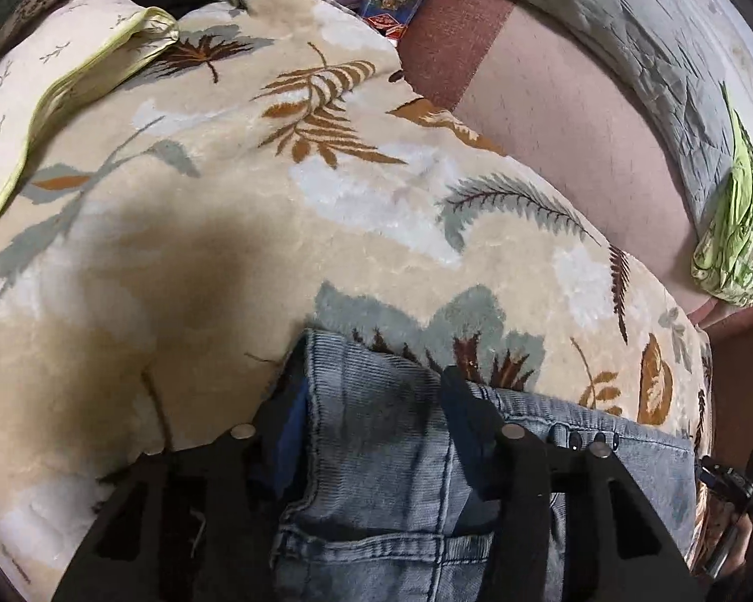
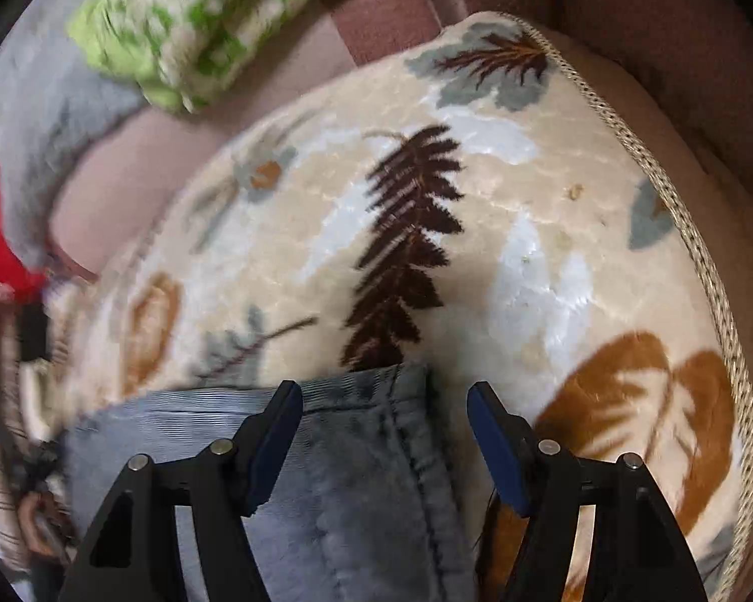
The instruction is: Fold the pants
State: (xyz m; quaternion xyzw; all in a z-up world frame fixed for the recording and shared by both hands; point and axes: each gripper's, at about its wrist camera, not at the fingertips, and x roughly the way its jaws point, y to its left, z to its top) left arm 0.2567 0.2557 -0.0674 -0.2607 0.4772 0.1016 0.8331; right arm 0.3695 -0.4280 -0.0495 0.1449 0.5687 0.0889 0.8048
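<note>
On a leaf-patterned blanket [image 1: 286,231], faded blue jeans [image 1: 376,461] lie folded at its near edge, left gripper [image 1: 374,401] fingers apart astride the denim corner, right gripper [image 2: 384,401] fingers apart over the other corner, neither pressing, green pillow [image 2: 211,30] beyond

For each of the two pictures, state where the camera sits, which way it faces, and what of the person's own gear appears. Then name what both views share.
Left wrist: sits on the left hand-held gripper, facing steeply down at the jeans on the leaf-print blanket; its two black fingers straddle the denim.
Right wrist: sits on the right hand-held gripper, facing down at the jeans' edge; its jaws stand open.
Shared: jeans, blanket, green-patterned cloth.
</note>
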